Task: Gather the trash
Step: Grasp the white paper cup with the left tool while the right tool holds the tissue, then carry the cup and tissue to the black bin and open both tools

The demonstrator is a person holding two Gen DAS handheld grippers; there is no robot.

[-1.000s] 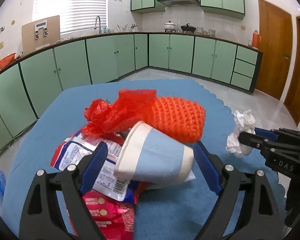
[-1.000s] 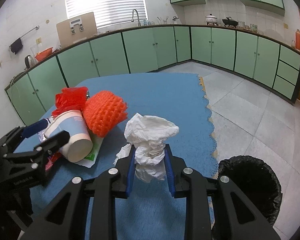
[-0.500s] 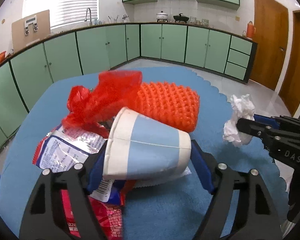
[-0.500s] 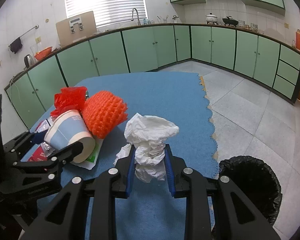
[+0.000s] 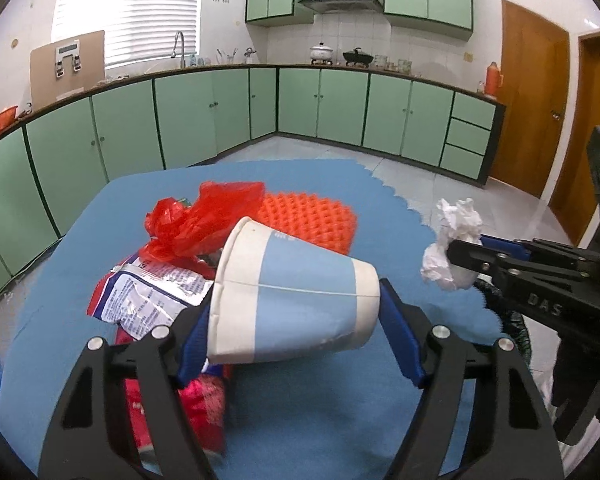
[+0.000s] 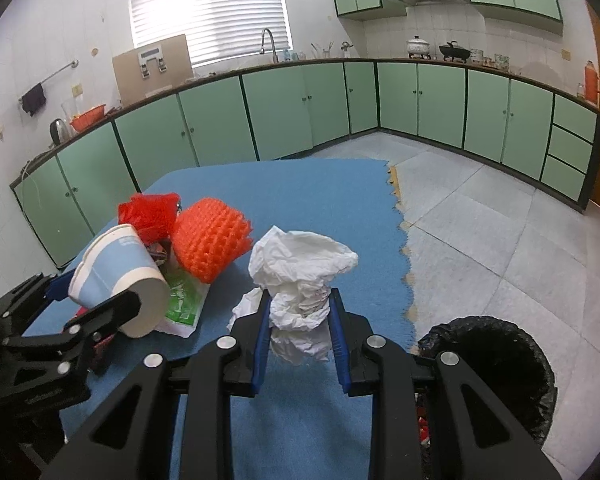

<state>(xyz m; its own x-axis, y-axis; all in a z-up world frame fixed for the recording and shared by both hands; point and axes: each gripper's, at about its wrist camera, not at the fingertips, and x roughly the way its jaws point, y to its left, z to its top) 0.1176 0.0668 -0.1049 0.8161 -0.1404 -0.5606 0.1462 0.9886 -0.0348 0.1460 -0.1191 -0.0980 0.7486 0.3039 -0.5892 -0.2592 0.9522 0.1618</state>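
Two hand-held grippers at work over a table covered with a blue cloth (image 6: 320,188). The left gripper (image 5: 296,316) has its jaws set wide around a paper cup (image 5: 292,296), one blue pad against the rim end and the other against the base end; the last two readings differ little, so the jaws read as settled on the cup, which sits raised above the pile of wrappers. The cup lies on its side, long axis running left to right across the left wrist view, its wider mouth toward the left and tilted slightly upward, its narrower base toward the right. Judged from its look, it is light, thin-walled and easily crushed; held end to end it resists squeezing better than across the wall, but the slope of the sides may let it slip. The right gripper (image 6: 298,320) is closed narrowly on a crumpled white tissue (image 6: 300,276), pinched at its waist, with the bulk billowing above the pads; it hangs upright, soft, nearly weightless and unlikely to tear under a gentle hold. Left on the cloth: a red plastic bag (image 5: 204,216), an orange foam net (image 5: 312,220) and printed snack wrappers (image 5: 152,296). A bin lined with a black bag (image 6: 496,364) stands on the floor just beside the table's near right edge.
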